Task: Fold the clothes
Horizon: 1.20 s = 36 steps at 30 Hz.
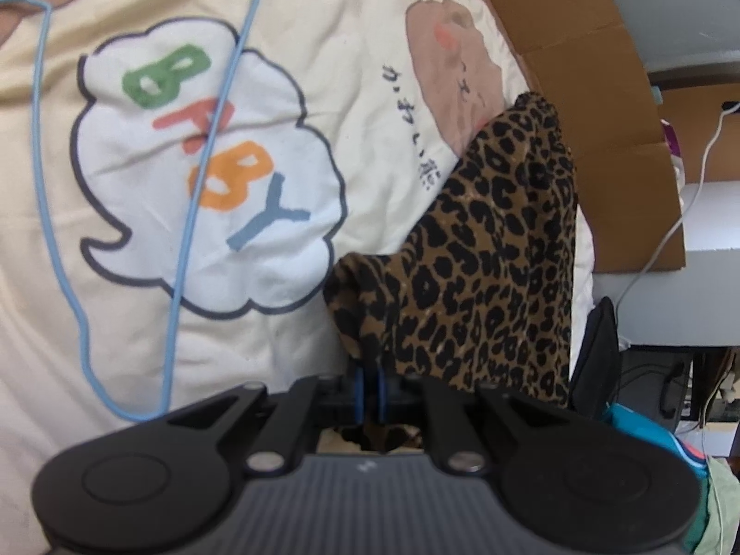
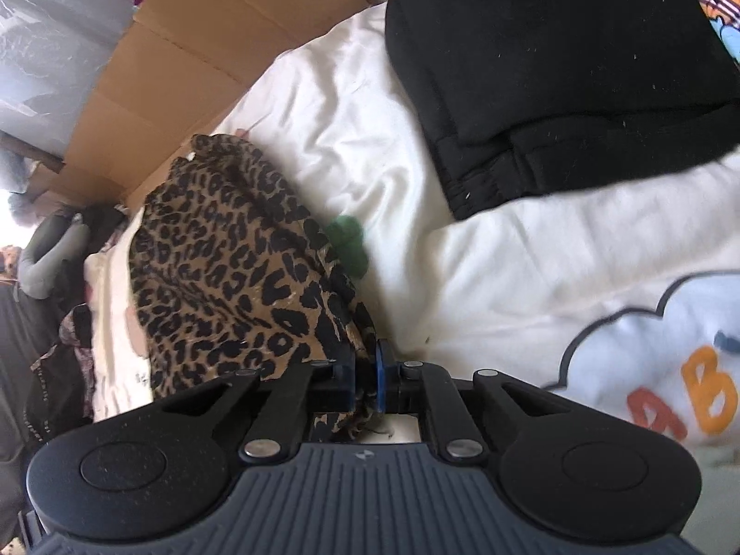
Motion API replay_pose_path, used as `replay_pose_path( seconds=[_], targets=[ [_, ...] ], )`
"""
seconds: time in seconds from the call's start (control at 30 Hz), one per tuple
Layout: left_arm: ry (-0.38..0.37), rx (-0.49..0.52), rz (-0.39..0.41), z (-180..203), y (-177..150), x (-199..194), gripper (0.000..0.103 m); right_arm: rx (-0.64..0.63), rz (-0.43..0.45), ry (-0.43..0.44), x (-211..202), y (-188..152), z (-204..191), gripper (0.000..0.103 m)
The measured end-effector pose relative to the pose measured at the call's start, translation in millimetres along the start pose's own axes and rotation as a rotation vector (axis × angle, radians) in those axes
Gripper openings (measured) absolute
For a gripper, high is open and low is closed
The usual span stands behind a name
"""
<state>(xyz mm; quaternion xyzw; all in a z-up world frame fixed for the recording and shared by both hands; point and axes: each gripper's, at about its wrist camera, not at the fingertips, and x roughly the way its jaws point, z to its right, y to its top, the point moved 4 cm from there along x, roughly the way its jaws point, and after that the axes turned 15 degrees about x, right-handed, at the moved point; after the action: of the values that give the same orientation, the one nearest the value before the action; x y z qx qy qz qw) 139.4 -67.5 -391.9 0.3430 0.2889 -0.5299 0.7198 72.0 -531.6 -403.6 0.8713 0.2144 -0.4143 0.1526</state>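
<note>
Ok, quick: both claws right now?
Left claw: shut on the leopard-print garment.
Right claw: shut on the same garment's edge.

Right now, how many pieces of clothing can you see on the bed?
2. The leopard-print garment lies bunched on the cream quilt, pinched by the left gripper and the right gripper. The folded black garment sits beyond it. More may be hidden out of frame.

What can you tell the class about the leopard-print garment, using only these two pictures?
The leopard-print garment is soft, thin-looking fabric, tan with black spots. It lies bunched and unfolded on a cream bedcover, near brown cardboard. Both grippers pinch it: the left gripper is shut on one edge, and the right gripper is shut on another. Its full shape is hidden in the folds.
</note>
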Motion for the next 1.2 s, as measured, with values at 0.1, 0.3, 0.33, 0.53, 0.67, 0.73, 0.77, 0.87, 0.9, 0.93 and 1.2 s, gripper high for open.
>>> replay_pose_path(
  seconds=[0.1,0.3,0.33,0.53,0.67,0.73,0.77,0.87,0.9,0.93,1.2],
  targets=[
    [0.021,0.019,-0.002,2,2,-9,0.006,0.051,-0.004,-0.003,-4,-10,6,0.006],
    [0.069,0.053,-0.001,2,13,-29,0.006,0.089,-0.02,-0.008,-10,-36,5,0.005],
    [0.077,0.062,-0.004,2,15,-32,0.006,0.096,-0.023,-0.005,-10,-40,6,0.005],
    [0.117,0.13,-0.031,1,24,-48,0.006,0.122,-0.041,0.02,-18,-63,7,0.005],
    [0.146,0.191,-0.054,2,34,-57,0.006,0.143,-0.054,0.026,-23,-79,8,0.005],
    [0.159,0.221,-0.065,2,39,-60,0.006,0.147,-0.063,0.031,-25,-86,7,0.005],
    [0.165,0.231,-0.068,1,43,-61,0.006,0.151,-0.068,0.035,-26,-90,7,0.005],
    [0.184,0.261,-0.081,-2,49,-63,0.006,0.149,-0.09,0.04,-27,-99,5,0.005],
    [0.19,0.275,-0.087,-2,51,-64,0.006,0.144,-0.099,0.039,-27,-102,4,0.005],
    [0.195,0.286,-0.093,-3,52,-64,0.006,0.143,-0.106,0.037,-26,-105,4,0.005],
    [0.211,0.317,-0.134,-13,53,-56,0.006,0.149,-0.125,0.03,-25,-116,9,0.005]
  ],
)
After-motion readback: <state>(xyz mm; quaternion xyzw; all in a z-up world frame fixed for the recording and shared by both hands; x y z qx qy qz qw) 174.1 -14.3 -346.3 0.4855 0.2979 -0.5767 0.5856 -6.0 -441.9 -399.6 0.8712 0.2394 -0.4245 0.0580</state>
